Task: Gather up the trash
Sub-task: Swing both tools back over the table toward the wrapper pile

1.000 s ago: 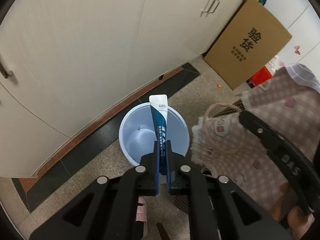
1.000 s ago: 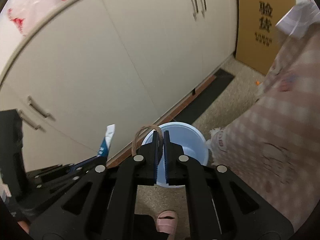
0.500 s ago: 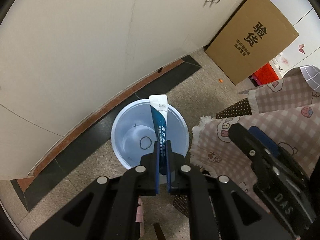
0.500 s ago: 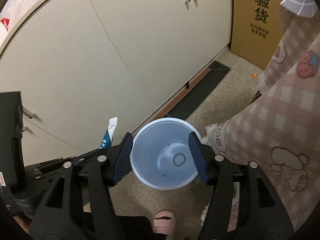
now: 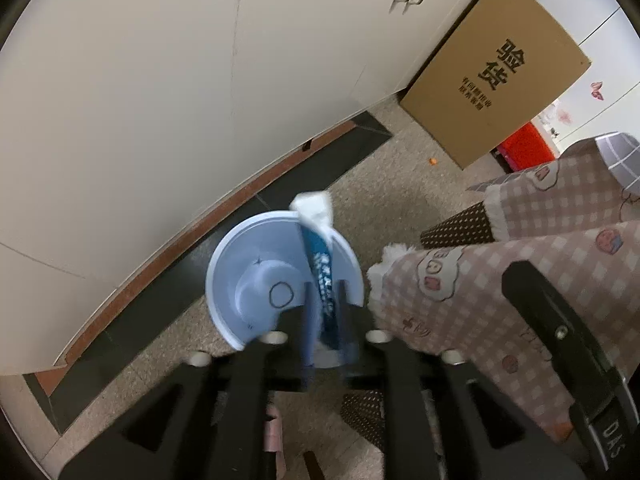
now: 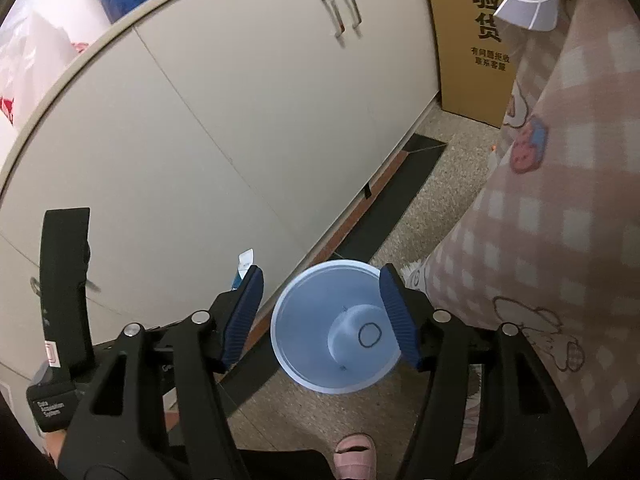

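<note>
Left tongs (image 5: 323, 316) are opening, the blue-white packet (image 5: 320, 264) loose between them over the pale blue bin (image 5: 240, 276). Right tongs (image 6: 320, 312) opening wide, empty; rubber band (image 6: 369, 335) lies in the bin, 3 o'clock of centre.

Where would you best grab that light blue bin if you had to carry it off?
Probably by the rim. The light blue bin stands upright and open on the floor, its thin wall flaring to a round lip. Come straight down from above with one finger inside and one outside. The side away from the checked cloth looks freest; the cloth hangs close beside it.
</note>
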Tool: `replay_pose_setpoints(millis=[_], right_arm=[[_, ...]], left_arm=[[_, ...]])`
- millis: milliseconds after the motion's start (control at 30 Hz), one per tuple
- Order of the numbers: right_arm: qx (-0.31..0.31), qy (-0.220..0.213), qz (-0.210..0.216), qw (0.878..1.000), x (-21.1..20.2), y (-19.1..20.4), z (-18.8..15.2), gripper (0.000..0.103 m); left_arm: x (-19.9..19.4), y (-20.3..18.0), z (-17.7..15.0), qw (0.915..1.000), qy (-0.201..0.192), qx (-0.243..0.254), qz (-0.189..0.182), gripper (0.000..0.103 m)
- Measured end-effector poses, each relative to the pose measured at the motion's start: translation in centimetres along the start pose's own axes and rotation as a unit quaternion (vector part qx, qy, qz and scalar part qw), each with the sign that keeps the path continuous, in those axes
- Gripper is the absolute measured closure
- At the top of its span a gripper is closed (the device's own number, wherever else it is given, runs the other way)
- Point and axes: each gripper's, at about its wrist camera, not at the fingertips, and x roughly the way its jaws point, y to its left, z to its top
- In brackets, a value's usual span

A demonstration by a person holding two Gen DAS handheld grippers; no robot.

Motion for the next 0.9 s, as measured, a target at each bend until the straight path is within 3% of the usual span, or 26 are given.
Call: replay_pose_setpoints(millis=[33,67,433,667,900], right_arm=[[0.002,-0.001,0.001,1.0,-0.1,-0.1,0.1,0.043],[0.002,-0.001,0.001,1.0,-0.2,-0.1,0.1,0.043],[-0.004,0.001,0.008,1.0,-1.9,1.2,-0.2,0.043],[-0.021,-0.013,0.028,0.999,-5.2,3.5,-0.7,0.043],[-0.037,-0.054,0.052,0.996,-11.3,5.7,-0.8,0.042]], left_arm=[[-0.1,-0.1,0.0,1.0,-0.001,0.0,0.004,0.041],[-0.3,0.0,0.0,0.9998,-0.01,-0.001,0.015,0.039],[-4.4,1.6,-1.5,0.9987,-0.035,-0.031,0.021,0.039],[-10.2,2.2,-3.3,0.9958,-0.079,-0.043,0.018,0.039],[-17.3,1.3,-4.6,0.9891,-0.141,-0.043,0.005,0.039]])
